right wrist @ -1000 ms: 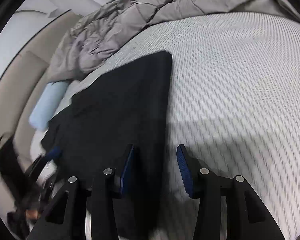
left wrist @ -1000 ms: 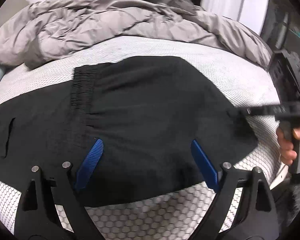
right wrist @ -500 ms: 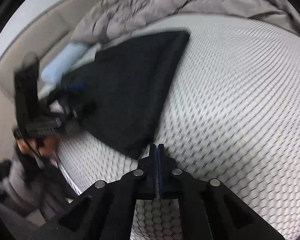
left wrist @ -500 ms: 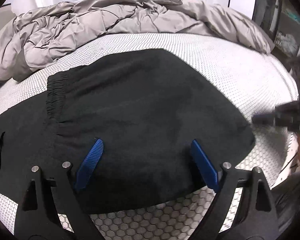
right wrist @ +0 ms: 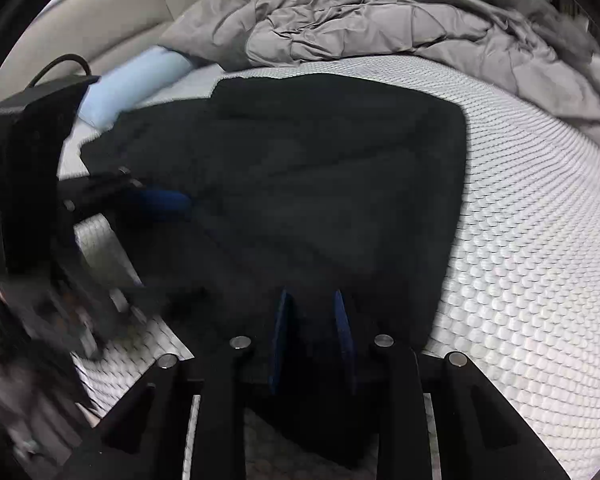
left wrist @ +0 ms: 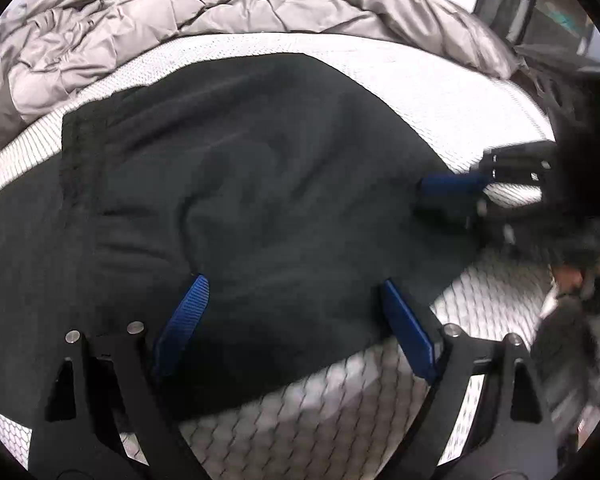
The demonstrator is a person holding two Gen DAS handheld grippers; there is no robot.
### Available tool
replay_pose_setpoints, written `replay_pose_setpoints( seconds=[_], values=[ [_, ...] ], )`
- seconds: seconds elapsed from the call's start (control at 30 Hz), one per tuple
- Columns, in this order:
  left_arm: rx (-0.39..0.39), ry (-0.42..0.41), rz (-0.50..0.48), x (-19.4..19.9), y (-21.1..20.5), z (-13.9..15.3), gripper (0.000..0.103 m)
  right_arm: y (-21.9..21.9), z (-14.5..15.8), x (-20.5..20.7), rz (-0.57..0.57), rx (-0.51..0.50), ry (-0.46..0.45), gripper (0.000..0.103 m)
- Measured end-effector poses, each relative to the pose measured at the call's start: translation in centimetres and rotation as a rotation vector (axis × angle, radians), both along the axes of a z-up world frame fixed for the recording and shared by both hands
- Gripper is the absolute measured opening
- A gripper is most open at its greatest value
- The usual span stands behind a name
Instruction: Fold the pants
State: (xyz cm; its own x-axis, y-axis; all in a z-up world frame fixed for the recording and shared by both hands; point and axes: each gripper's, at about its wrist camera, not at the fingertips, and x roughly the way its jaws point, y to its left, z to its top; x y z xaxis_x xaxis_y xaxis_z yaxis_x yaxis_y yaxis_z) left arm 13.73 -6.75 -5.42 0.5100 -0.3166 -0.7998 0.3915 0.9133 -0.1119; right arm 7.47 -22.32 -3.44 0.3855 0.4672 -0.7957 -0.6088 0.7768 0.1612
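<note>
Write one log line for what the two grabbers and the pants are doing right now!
task: fold pants | pants: black, on bed | left gripper: open over pants | right gripper: opening, pants between jaws

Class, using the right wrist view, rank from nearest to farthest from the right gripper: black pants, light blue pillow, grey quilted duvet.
1. Black pants, directly at the right gripper.
2. Light blue pillow, far left.
3. Grey quilted duvet, bunched across the back.
</note>
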Motion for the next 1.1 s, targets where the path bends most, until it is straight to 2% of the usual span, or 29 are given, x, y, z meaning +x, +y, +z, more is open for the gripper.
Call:
replay_pose_setpoints(
  seconds=[0.07,0.1,0.2,0.3,0.37,0.43,0.5,0.57,0.63,0.73,0.83,0.9,0.97,1.03,1.1],
  values=[
    [0.036,-0.016,0.012,-0.6,0.7,0.1,0.087,-1.0,0.2,-0.5,-0.063,-0.089,-0.033,0.024],
    [0.033,-0.017,0.016,-0.9,1.1,0.3,0.087,-1.7,0.3,-0.7,-0.083,-0.095,-0.026,0.024],
    [-0.001,-0.047,0.043,-0.8,1.9,1.9,0.087,-3.0,1.3,-1.1,-0.097,-0.043,-0.043,0.027],
    [-0.045,-0.108,0.072,1.0,2.1,3.7,0.087,-2.1,2.6,-0.7,-0.117,0.063,-0.083,0.044],
    [-0.053,-0.094,0.078,3.0,1.9,3.8,0.087,-0.2,2.9,0.7,-0.111,0.087,-0.086,0.045],
    [-0.038,-0.036,0.051,5.2,1.7,2.7,0.085,1.5,2.7,2.0,-0.103,0.081,-0.08,0.045],
    [0.023,-0.011,0.07,6.4,2.4,1.5,0.077,3.2,1.6,3.7,-0.086,0.056,-0.03,0.045],
    [0.025,-0.007,0.082,6.7,3.9,0.7,0.074,3.6,0.3,4.5,-0.074,-0.019,-0.003,0.044],
    [0.006,-0.016,0.082,6.0,4.9,0.7,0.073,3.4,-0.1,4.7,-0.091,-0.087,-0.029,0.044],
    [0.056,-0.033,0.063,4.6,5.3,0.4,0.073,1.6,0.3,4.5,-0.127,-0.131,-0.042,0.044],
    [0.095,-0.05,0.066,3.3,4.8,1.3,0.073,1.0,0.8,3.8,-0.113,-0.1,-0.062,0.045],
    [0.035,-0.073,0.056,3.4,4.7,2.6,0.073,0.9,1.4,3.6,-0.115,-0.058,-0.069,0.045],
    [-0.002,-0.094,0.067,4.4,4.3,3.5,0.073,1.0,2.3,4.1,-0.126,0.034,-0.055,0.046],
    [0.01,-0.049,0.106,6.6,4.2,2.8,0.073,1.9,2.3,5.5,-0.14,0.069,-0.041,0.047],
    [0.003,0.009,0.126,8.3,4.7,1.1,0.072,3.7,0.8,7.1,-0.132,0.012,0.01,0.047]
  ],
)
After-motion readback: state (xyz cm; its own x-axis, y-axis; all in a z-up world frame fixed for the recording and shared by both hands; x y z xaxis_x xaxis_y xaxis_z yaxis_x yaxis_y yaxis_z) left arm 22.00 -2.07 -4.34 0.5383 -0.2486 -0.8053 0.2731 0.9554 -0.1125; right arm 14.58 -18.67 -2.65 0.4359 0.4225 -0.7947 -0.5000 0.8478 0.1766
